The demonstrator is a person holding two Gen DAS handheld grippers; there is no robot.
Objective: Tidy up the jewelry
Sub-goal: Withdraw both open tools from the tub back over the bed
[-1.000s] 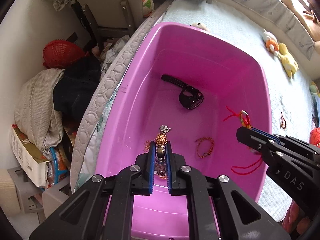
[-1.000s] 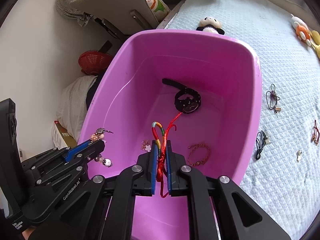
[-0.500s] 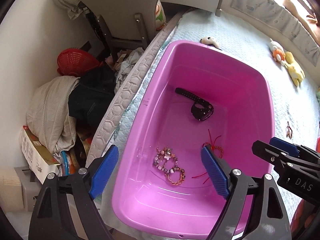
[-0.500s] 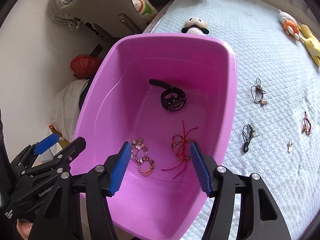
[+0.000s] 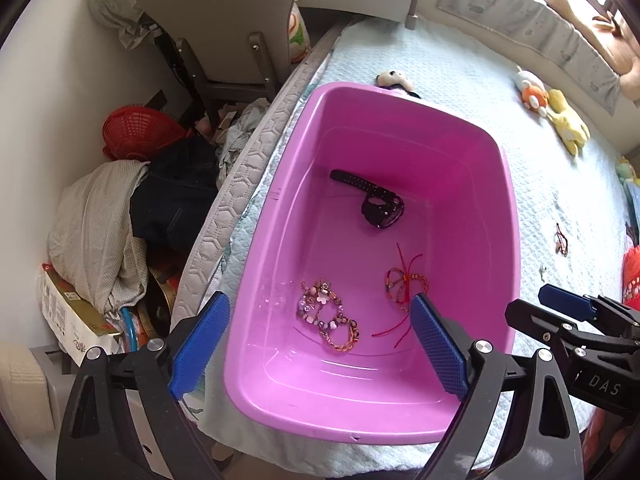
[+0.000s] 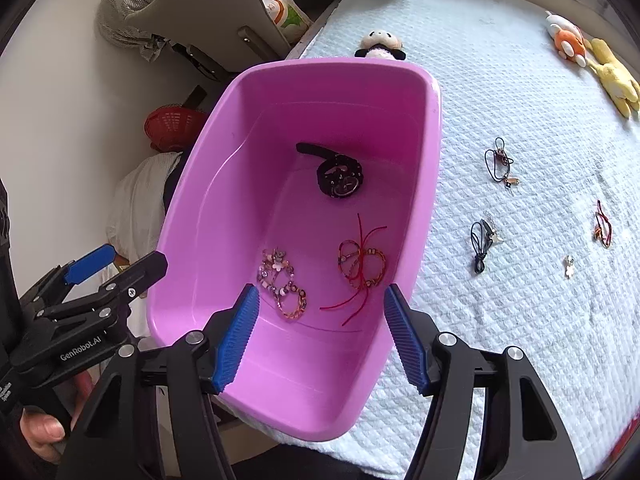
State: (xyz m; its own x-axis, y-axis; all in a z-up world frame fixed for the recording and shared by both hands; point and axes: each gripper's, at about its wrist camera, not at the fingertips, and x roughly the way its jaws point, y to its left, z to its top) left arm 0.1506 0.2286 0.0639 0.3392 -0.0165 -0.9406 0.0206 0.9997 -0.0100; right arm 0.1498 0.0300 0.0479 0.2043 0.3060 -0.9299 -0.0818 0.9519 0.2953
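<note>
Left gripper (image 5: 320, 344) hangs over the near-left end of the pink tub (image 5: 508, 216), jaws spread wide and just been opening, nothing between them. Right gripper (image 6: 320, 332) over the near rim, jaws released too, also just been opening, empty.

Tub sits on the bed (image 6: 520, 340), its left side close to the mattress edge (near end juts past the bed's front edge). On the tub floor, nearest: beaded bracelet (image 5: 326, 314) at left-centre, red string bracelet (image 5: 404, 286) just right of it, apart from the bead one. Further in, black watch (image 5: 376, 204) lies alone near mid-floor; far half of the floor is bare pink.

Right of the tub the bedspread is open, with loose pieces well apart: black cord charm (image 6: 482, 242), small pendant (image 6: 569, 265), red cord bracelet (image 6: 603, 224), dark cord necklace (image 6: 500, 162).

Far end: panda toy (image 6: 380, 46) just behind the tub rim, orange plush (image 6: 566, 42) and yellow plush (image 6: 614, 76) at far right.
</note>
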